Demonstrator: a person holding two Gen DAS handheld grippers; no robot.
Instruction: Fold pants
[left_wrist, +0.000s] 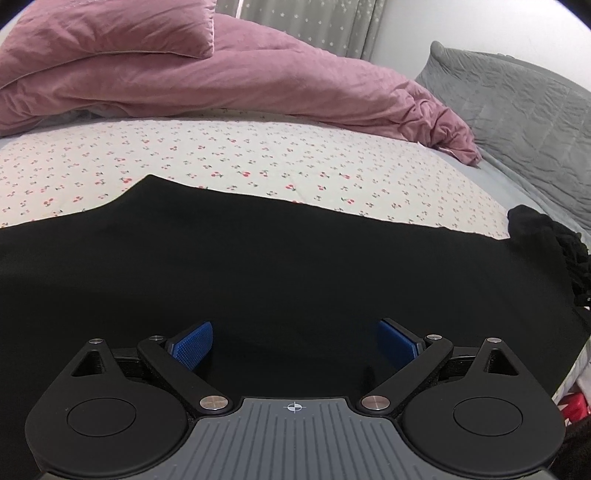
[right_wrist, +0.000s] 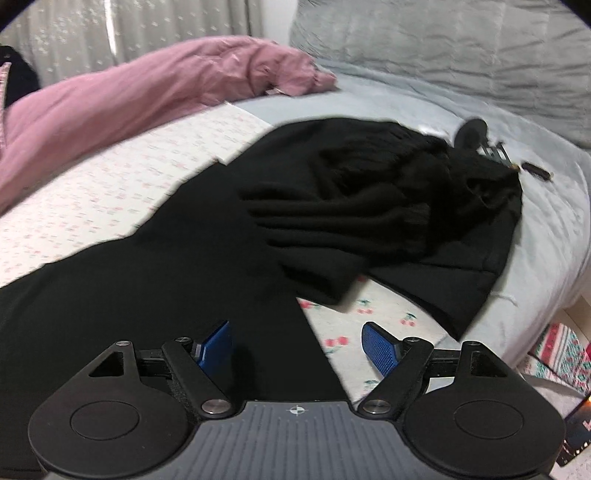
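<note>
Black pants (left_wrist: 258, 258) lie spread on the cherry-print bed sheet (left_wrist: 240, 155). In the left wrist view they fill the lower half, flat and smooth. My left gripper (left_wrist: 294, 332) is open and empty, its blue pads just above the black cloth. In the right wrist view the pants (right_wrist: 184, 258) run from lower left to a bunched, wrinkled waist part (right_wrist: 369, 206) at upper right. My right gripper (right_wrist: 297, 339) is open and empty, over the pants' edge and the sheet (right_wrist: 92, 192).
A pink duvet (left_wrist: 221, 77) and pink pillow (left_wrist: 110, 29) lie at the back of the bed. A grey quilted pillow (left_wrist: 517, 103) sits at the right. Small dark objects (right_wrist: 491, 147) lie beyond the bunched cloth. The bed's right edge (right_wrist: 546, 280) drops to patterned items (right_wrist: 561, 354).
</note>
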